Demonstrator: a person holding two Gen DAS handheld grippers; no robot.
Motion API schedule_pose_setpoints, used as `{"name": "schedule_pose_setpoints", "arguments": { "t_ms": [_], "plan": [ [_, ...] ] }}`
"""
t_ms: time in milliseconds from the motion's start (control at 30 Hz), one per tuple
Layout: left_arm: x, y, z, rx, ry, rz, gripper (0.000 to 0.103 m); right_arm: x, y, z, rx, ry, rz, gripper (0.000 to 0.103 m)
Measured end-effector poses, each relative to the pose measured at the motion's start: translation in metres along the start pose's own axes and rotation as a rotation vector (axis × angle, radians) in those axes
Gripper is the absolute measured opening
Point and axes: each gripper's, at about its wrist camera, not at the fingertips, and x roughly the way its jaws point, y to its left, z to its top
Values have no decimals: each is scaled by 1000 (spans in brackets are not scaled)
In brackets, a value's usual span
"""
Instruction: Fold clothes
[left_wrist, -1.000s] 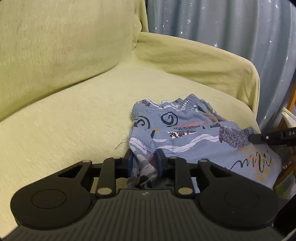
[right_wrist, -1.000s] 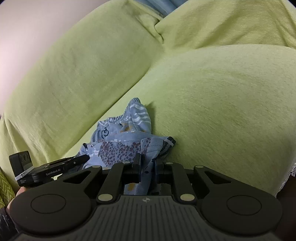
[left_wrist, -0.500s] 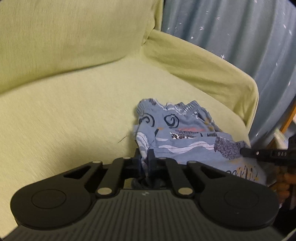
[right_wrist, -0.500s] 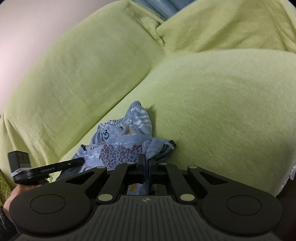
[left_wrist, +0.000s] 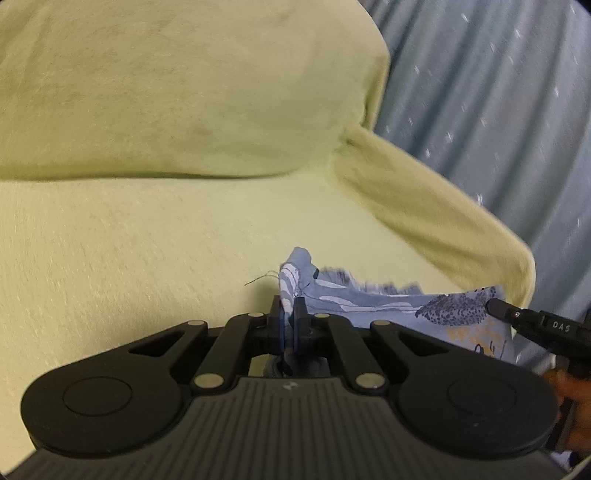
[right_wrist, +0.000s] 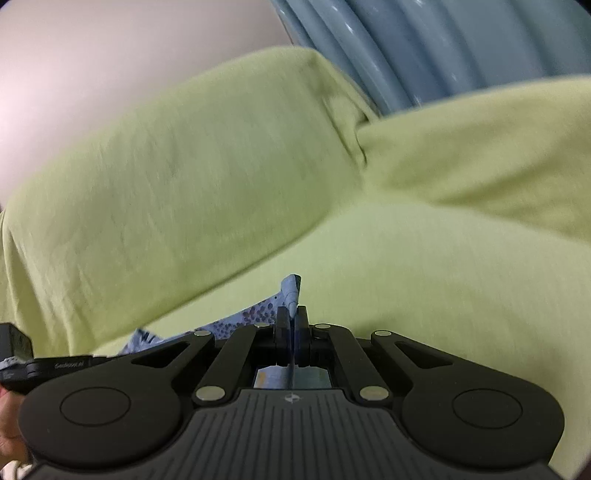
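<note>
Jaws of both grippers, left (left_wrist: 287, 308) and right (right_wrist: 292, 316), are pinching the patterned blue garment (left_wrist: 388, 299); we are holding it above the green sofa (left_wrist: 147, 229).

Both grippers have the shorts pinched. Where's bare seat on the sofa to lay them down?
Bare seat cushion runs left of the shorts up to the backrest. In the right wrist view it also runs right of the right gripper. Crowded: the strip between the left gripper and the armrest, where the cloth is stretched.
</note>
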Motion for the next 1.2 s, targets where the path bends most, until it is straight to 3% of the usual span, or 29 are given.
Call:
{"name": "schedule_pose_setpoints", "arguments": {
  "t_ms": [67,300,400,467,567,700,800,1033,1133,1200],
  "plan": [
    [5,-2,4,-1,-26,8,2,16,-4,5,7,-7,-1,0],
    [37,7,-1,21,47,87,4,70,-33,-11,110,174,-64,4],
    [37,13,2,-20,29,129,4,70,-43,-11,147,157,-67,6],
    [33,27,3,-92,14,175,4,62,-46,-10,164,103,-108,20],
    [21,31,7,-103,-13,232,4,44,-49,-9,180,38,-141,22],
    [0,-3,12,80,-41,241,4,14,-37,-14,153,25,-73,22],
    [-6,-46,3,246,-24,183,6,-11,-27,-24,138,60,-11,24],
    [5,-144,-48,613,122,-3,18,-67,-27,-57,250,174,134,28],
    [15,-166,-81,753,198,-2,18,-63,-29,-67,255,247,179,33],
    [20,-164,-96,793,235,14,18,-50,-34,-72,293,268,190,33]
  ]
}}
